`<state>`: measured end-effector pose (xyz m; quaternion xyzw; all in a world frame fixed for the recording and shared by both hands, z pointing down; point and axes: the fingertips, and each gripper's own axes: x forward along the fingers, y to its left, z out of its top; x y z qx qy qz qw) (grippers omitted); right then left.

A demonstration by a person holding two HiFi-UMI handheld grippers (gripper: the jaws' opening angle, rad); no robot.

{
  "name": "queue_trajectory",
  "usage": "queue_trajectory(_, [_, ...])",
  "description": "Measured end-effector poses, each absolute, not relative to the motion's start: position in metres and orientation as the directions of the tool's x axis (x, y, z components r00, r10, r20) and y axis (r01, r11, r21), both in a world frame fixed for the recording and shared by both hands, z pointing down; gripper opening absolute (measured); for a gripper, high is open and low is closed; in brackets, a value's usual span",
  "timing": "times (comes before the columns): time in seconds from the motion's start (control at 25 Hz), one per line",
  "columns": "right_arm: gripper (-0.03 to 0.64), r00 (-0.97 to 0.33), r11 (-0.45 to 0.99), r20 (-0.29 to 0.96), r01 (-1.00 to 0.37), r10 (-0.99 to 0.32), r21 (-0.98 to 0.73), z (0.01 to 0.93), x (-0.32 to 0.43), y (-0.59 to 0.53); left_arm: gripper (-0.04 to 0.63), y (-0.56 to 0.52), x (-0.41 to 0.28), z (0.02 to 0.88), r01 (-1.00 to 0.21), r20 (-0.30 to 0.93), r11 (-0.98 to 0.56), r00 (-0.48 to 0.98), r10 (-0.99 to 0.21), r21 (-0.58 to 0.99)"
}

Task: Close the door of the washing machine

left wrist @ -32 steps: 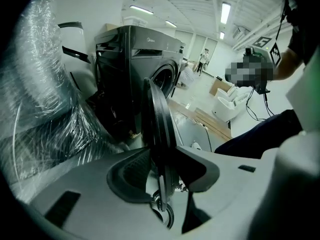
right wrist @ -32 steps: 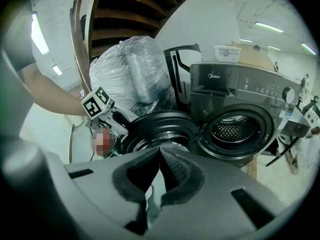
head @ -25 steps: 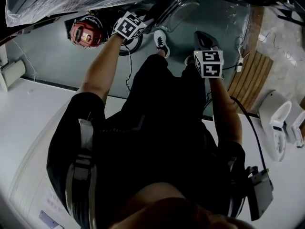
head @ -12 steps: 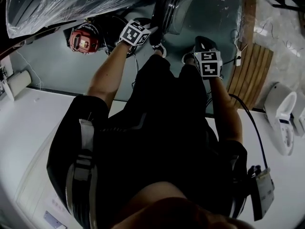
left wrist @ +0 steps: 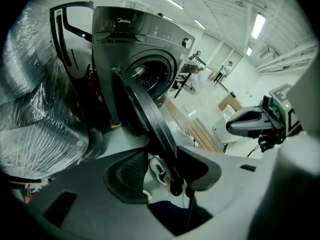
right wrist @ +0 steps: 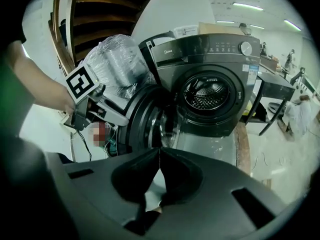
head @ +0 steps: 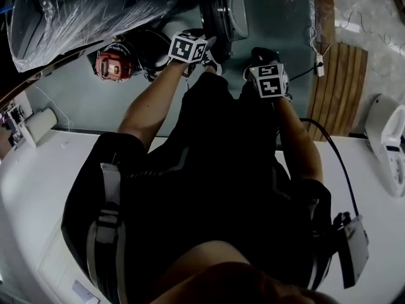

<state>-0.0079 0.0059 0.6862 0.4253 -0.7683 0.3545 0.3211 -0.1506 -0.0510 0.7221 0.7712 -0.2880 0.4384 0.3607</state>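
Note:
The dark grey washing machine (right wrist: pixel 215 49) stands with its round door (right wrist: pixel 147 116) swung open, and the drum (right wrist: pixel 206 92) shows behind it. In the left gripper view the door (left wrist: pixel 145 109) runs edge-on down between the jaws of my left gripper (left wrist: pixel 162 171). Those jaws are opening; the left pad (left wrist: pixel 127 176) stands apart from the door's rim. In the head view my left gripper (head: pixel 193 48) is beside the door (head: pixel 223 11). My right gripper (right wrist: pixel 159 159) is shut on nothing, a little in front of the door. It sits right of the left one in the head view (head: pixel 269 78).
A plastic-wrapped bundle (head: pixel 82 5) lies left of the machine, with a red device (head: pixel 112 65) on the floor below it. Wooden boards (head: pixel 335 87) and a cable with a power strip (head: pixel 318 65) lie to the right. A white appliance (head: pixel 392 144) is far right. My shoes (head: pixel 212 59) stand near the door.
My left gripper has moved right, up to the door's edge. The right gripper has shifted slightly toward the machine. The door now shows more edge-on in the head view.

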Motion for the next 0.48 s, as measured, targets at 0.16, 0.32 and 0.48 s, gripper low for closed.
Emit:
queue_trajectory(0.16, [0.037,-0.46,0.405,0.785,-0.866,-0.414,-0.294,0.696,-0.001,0.007,0.183,-0.057,-0.119,0.724,-0.805,0.892,-0.507,0.429,-0.14,0.308])
queue_trajectory(0.32, [0.041,-0.466,0.406,0.781,-0.864,-0.416,-0.299,0.708,0.011,0.013,0.186,-0.061,-0.086,0.723,-0.84,0.905,-0.453,0.4,-0.145,0.299])
queue_trajectory(0.48, [0.063,-0.474,0.383,0.78,-0.865,-0.408,-0.325,0.72,0.024,0.016,0.19,-0.067,-0.053,0.721,-0.852,0.893,-0.406,0.421,-0.155,0.331])
